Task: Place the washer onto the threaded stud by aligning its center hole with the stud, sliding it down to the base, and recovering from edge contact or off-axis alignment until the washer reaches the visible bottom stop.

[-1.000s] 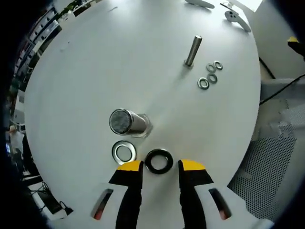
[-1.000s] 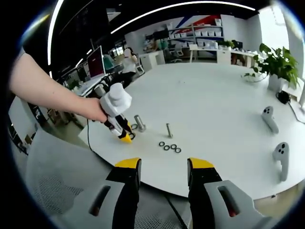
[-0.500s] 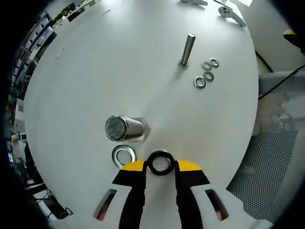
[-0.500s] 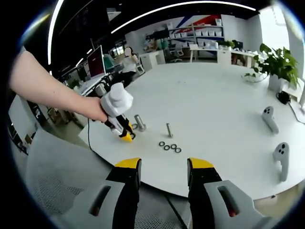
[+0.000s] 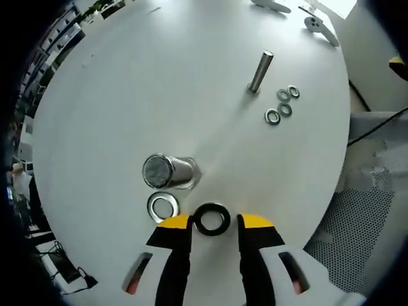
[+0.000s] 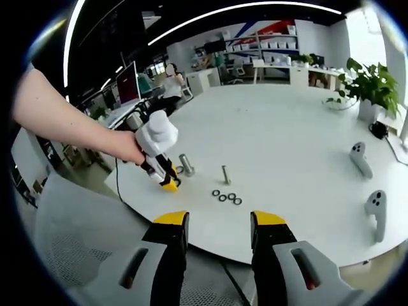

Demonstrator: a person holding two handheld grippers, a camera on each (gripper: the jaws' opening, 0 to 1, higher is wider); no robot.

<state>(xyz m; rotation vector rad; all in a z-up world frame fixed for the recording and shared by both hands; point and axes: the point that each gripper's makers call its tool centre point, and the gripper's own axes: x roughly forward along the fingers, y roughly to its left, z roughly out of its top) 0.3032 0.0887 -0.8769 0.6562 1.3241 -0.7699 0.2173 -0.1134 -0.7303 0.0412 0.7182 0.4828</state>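
In the left gripper view, low in the frame, the left claw [image 5: 215, 223] stands with its yellow-tipped jaws parted, one on each side of the black washer [image 5: 211, 218], which lies flat on the white worktop [image 5: 115, 95]. Whether the tips touch its rim I cannot tell; nothing is lifted yet. Just left of it lies a silver washer [image 5: 163, 205], and above that, near centre, the thick threaded stud [image 5: 171, 171] rises from the worktop, seen almost end-on. Toward the upper right a thin bolt [image 5: 260, 72] stands upright, with a cluster of small washers [image 5: 282, 104] beside it.

The black washer looks rigid, thin and light, probably smooth at the rim. My judgement: pinch it across its outer edge on opposite sides, keeping the centre hole free. Lying flat, it may skate on the slick surface or flip as the jaws close.

In the right gripper view the right claw [image 6: 210, 224] sits at bottom centre, jaws apart and holding nothing, off the worktop's near edge, facing the person's hand [image 6: 127, 146] on the other tool at middle left.
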